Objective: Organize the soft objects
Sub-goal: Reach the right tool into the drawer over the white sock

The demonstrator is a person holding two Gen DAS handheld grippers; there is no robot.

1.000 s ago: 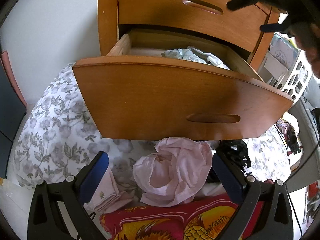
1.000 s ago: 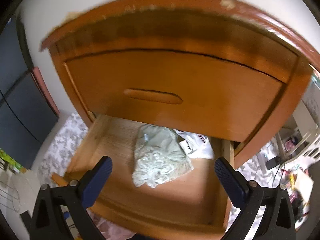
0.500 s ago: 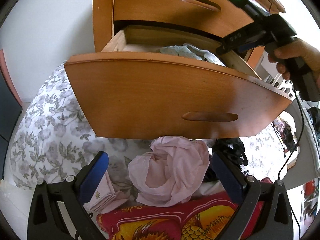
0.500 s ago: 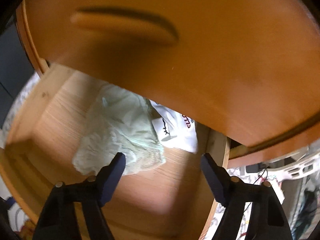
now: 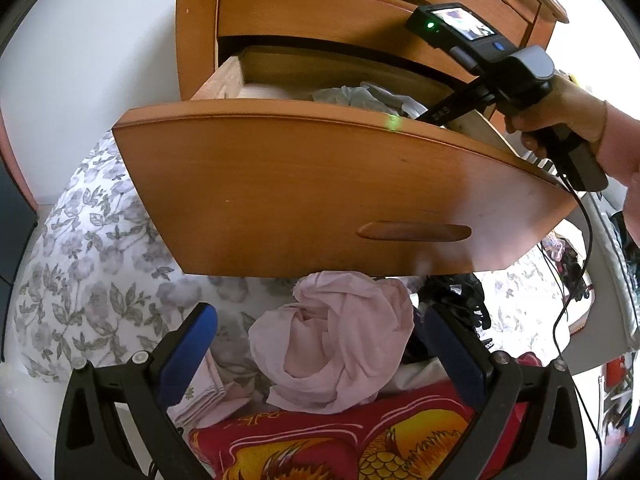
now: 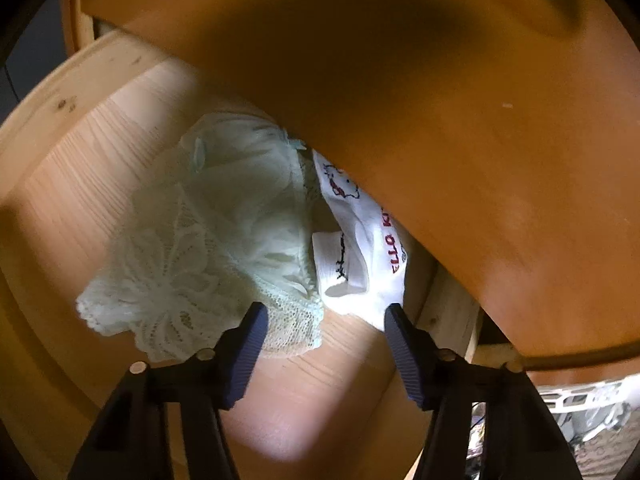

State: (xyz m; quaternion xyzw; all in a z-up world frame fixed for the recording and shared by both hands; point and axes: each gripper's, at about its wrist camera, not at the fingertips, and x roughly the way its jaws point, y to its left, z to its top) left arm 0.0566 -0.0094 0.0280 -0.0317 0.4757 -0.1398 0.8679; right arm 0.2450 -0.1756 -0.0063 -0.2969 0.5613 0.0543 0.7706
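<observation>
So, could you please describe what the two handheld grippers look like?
Both the left gripper and the right gripper have black plastic frames with ribbed dark-blue pads on the jaws. The right one carries a small lit screen, a green light and a trailing black cable.

Left view faces the open drawer [image 5: 320,184] from below; right view peers closely inside.

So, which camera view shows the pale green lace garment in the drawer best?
The right wrist view: the pale green lace garment lies spread on the drawer floor, beside a white printed cloth, its lace pattern clear. The left wrist view shows only a crumpled top edge above the drawer front.
</observation>
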